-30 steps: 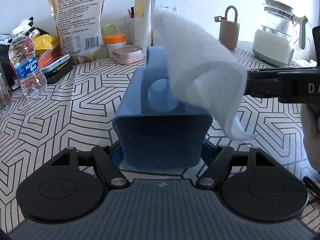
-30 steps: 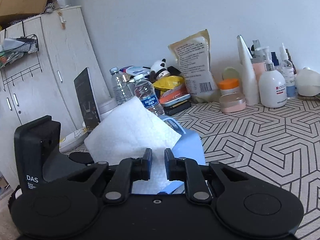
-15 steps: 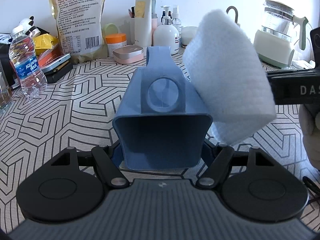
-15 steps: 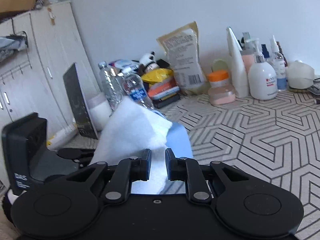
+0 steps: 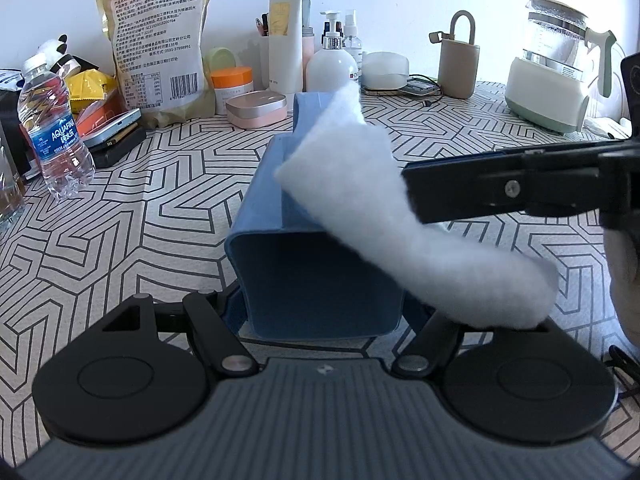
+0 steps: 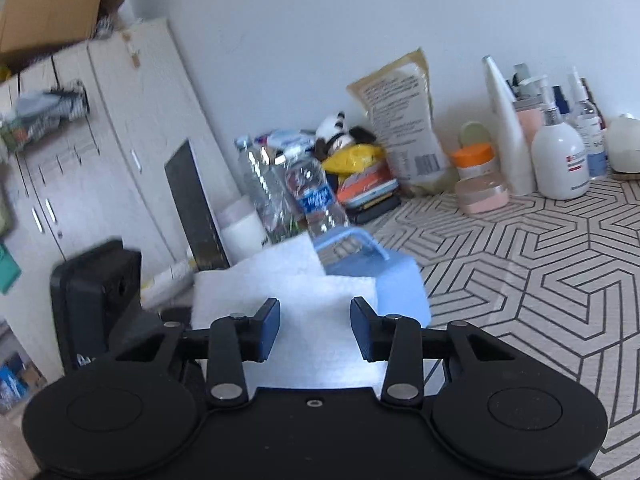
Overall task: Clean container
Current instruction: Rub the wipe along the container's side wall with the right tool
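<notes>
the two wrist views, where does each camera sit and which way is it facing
Left wrist: sits on the left gripper, looking forward and down along its jaws, shut on the blue container, toward the wall clutter; the right gripper reaches in from the right with a hand behind it.
Right wrist: sits on the right gripper, facing across the patterned table toward the cabinet; its jaws are opening with the white cloth between them.
Shared: container, cloth, water bottle, snack bag.

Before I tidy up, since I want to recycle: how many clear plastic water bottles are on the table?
2. The labelled bottle stands at the table's left side, and a second bottle stands just behind it, nearer the cabinet. More may be hidden behind the clutter.
</notes>
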Available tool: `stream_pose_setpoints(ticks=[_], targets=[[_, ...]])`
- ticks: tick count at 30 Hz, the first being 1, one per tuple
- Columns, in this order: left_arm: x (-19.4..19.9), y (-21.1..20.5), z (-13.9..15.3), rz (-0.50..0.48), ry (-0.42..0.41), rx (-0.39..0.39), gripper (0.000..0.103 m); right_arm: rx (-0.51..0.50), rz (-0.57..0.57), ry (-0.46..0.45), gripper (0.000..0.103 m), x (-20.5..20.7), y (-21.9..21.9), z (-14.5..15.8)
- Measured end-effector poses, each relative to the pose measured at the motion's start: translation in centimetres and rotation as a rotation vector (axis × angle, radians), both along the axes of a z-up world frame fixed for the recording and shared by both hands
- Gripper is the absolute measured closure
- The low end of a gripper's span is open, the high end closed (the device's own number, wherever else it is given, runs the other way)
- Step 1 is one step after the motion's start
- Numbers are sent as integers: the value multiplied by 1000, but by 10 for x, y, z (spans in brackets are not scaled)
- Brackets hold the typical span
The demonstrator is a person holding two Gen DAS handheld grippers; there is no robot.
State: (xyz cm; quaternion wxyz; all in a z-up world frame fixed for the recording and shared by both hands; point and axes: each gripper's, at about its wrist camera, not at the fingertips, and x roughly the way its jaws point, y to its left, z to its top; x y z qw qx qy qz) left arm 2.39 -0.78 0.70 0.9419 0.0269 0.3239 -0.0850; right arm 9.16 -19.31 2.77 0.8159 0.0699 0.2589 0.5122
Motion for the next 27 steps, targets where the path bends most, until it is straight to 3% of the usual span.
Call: stream_pose_setpoints(ticks=[3, 4, 6, 8, 10, 17, 21, 27], targets=[[-3, -1, 1, 0, 0, -4, 30, 16, 13, 6, 70, 0, -1, 0], [-4, -2, 1, 0, -1, -2, 30, 21, 12, 8, 82, 0, -2, 0], [-3, 0, 1, -1, -2, 6, 30, 62, 58, 29, 95, 0, -5, 1], [-3, 1, 1, -1, -1, 7, 30, 113, 132, 45, 95, -2, -5, 2], [-3, 2, 1, -1, 0, 2, 30, 60, 130, 3, 97, -7, 4, 3], [-5, -1, 0, 1, 0, 5, 30, 11, -15, -22, 96, -1, -5, 3], [-1, 0, 0, 5, 5, 10, 30, 1, -34, -30, 94, 1, -4, 2], [0, 3, 1, 4, 1, 5, 30, 21, 54, -55, 94, -5, 4, 5]])
